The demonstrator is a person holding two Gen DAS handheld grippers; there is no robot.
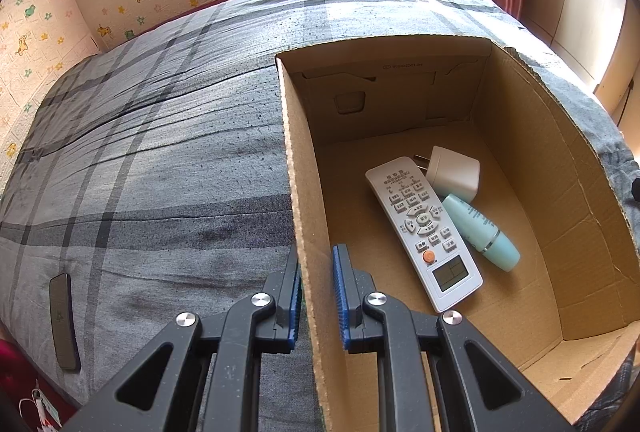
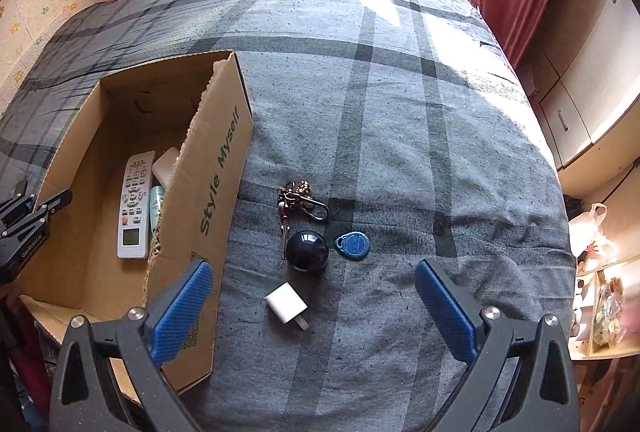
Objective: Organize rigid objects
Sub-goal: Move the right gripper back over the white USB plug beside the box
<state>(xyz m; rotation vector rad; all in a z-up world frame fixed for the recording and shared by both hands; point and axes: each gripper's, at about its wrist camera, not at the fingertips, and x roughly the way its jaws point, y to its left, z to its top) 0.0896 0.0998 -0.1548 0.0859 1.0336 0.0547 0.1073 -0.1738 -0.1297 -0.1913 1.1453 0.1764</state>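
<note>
right tool (image 2: 314, 316) spread wide and empty, hanging over a small white charger (image 2: 285, 302) on the bed (image 2: 400, 160), just right of the cardboard box (image 2: 208, 192). left tool (image 1: 316, 304) clamped on the box's left wall. charger probably light, stiff, smooth; best pinched across its flat sides, clear of the prongs. black ball (image 2: 307, 246) beside it likely to roll. box floor partly hidden behind the wall.

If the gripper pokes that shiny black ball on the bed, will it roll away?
Probably a little. The black ball looks round and glossy, so a push from the open right gripper could make it roll or slip. The soft bedspread should slow it, and the white charger and blue key fob lie close by.
</note>
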